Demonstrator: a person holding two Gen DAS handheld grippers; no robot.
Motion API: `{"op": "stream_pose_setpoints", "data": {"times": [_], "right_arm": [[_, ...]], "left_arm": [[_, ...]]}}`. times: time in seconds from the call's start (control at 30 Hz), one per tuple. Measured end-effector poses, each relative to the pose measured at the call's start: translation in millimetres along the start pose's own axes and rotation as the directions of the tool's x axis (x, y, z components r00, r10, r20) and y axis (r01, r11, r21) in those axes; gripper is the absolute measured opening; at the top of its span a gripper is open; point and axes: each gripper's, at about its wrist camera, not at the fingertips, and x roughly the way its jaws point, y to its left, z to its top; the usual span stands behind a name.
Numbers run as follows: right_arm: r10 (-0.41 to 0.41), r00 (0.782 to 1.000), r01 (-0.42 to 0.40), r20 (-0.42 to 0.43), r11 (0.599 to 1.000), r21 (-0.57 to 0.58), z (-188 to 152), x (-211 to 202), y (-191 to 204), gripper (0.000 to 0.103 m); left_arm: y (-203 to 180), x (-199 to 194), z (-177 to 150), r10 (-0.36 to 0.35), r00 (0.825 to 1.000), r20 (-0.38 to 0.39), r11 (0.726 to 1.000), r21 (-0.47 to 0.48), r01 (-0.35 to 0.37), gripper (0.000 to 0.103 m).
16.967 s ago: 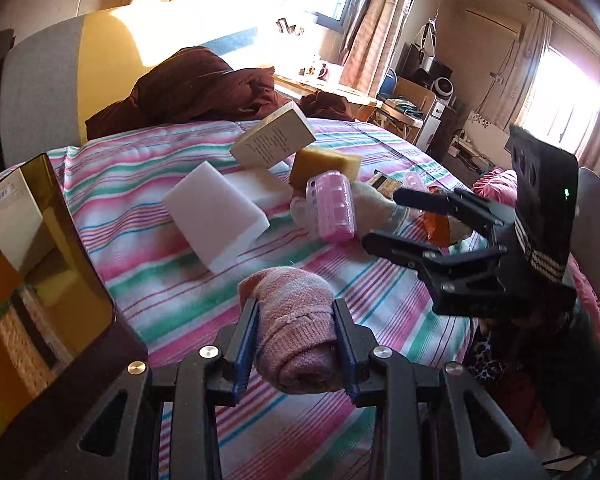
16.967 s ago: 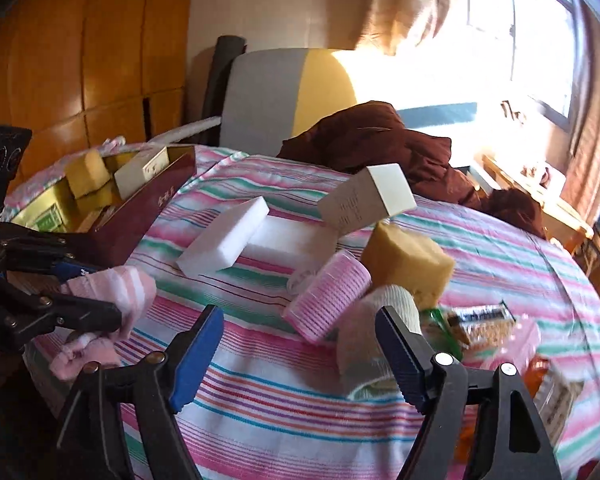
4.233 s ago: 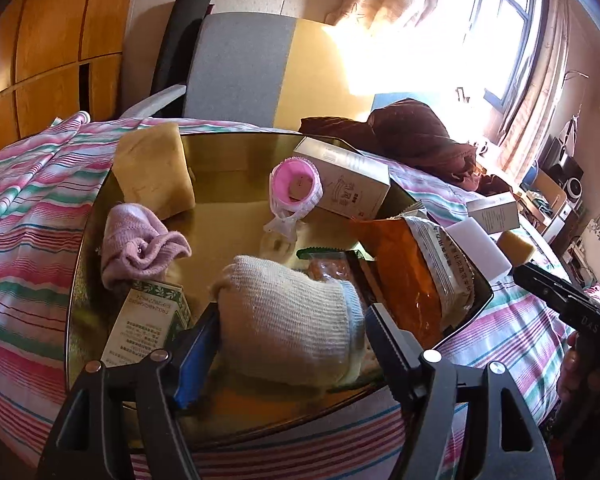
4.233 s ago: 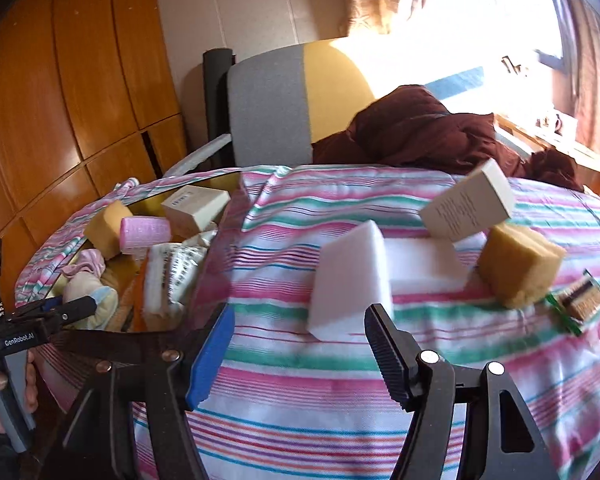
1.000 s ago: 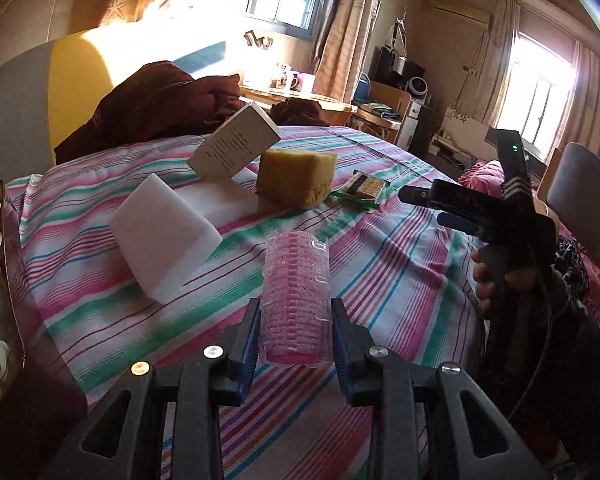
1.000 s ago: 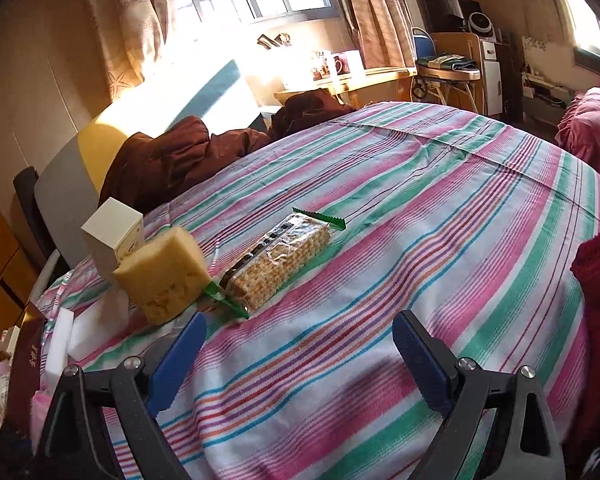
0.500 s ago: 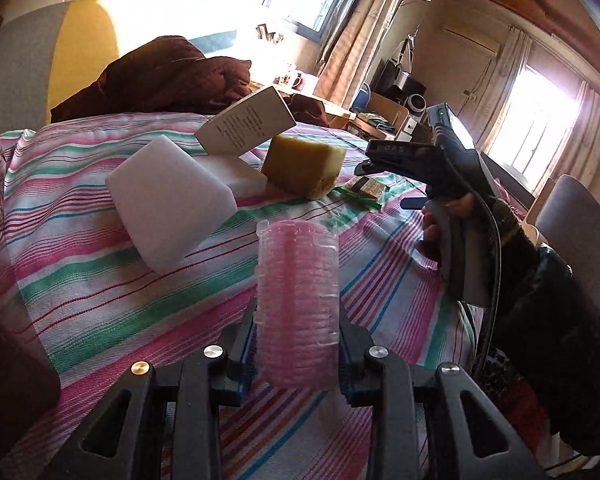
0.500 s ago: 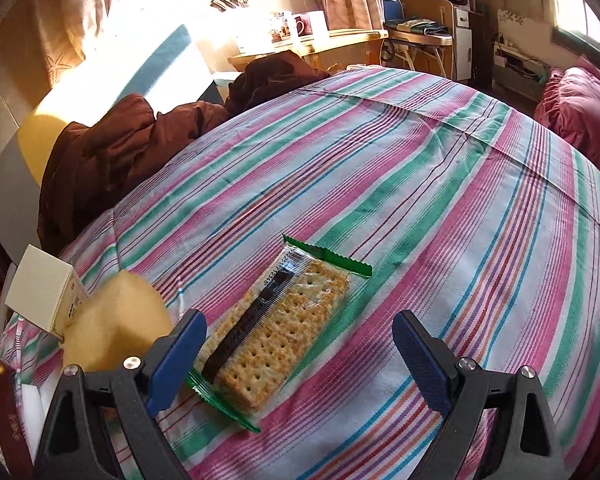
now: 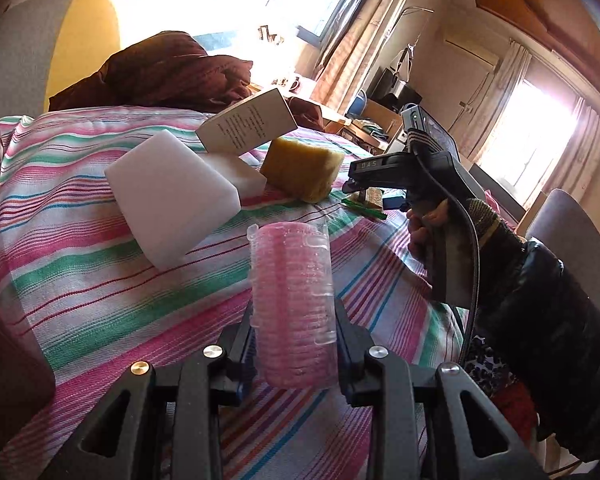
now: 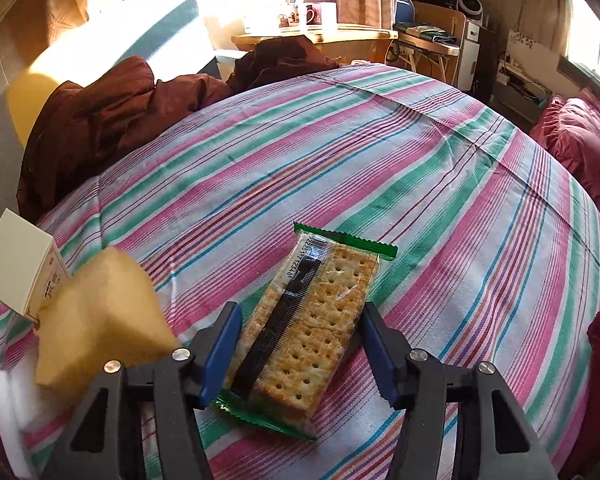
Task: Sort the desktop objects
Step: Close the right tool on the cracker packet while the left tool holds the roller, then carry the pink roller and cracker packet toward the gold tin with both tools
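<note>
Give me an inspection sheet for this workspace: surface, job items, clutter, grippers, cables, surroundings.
Surface: striped tablecloth, wrinkled.
Job's things: pink hair roller upright in the left hand-held gripper; cracker packet lying flat; yellow sponge; white foam blocks; tilted white box leaning on them.
Clutter: dark red garment at the table's far edge.
Grippers: left shut on the roller; right hand-held gripper open, jaws straddling the packet.
Cables: black lead down the right handle.
Surroundings: chair, bright windows, side desk with mugs.
</note>
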Motion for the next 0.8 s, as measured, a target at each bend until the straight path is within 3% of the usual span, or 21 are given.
{"op": "stream_pose_setpoints", "data": {"times": [0.07,0.2,0.37,0.8], "right_arm": [[0.009,1.0,-0.009,0.0,1.0,-0.02,-3,-3,0,0.06],[0.112,0.994,-0.112,0.0,0.991,-0.078,-20,-17,2,0.058],[0.21,0.978,-0.206,-0.009,0.953,-0.223,-54,-44,18,0.053],[0.341,0.94,-0.323,-0.031,0.853,-0.41,-122,-85,47,0.049]], "left_arm": [[1,0,0,-0.003,1.0,0.001,1.0,-0.002,0.003,0.032],[1,1,1,-0.007,1.0,0.0,1.0,-0.006,0.007,0.033],[2,0,0,-0.012,1.0,-0.001,1.0,-0.007,0.012,0.034],[-1,0,1,0.014,1.0,-0.002,1.0,-0.002,-0.014,0.034]]}}
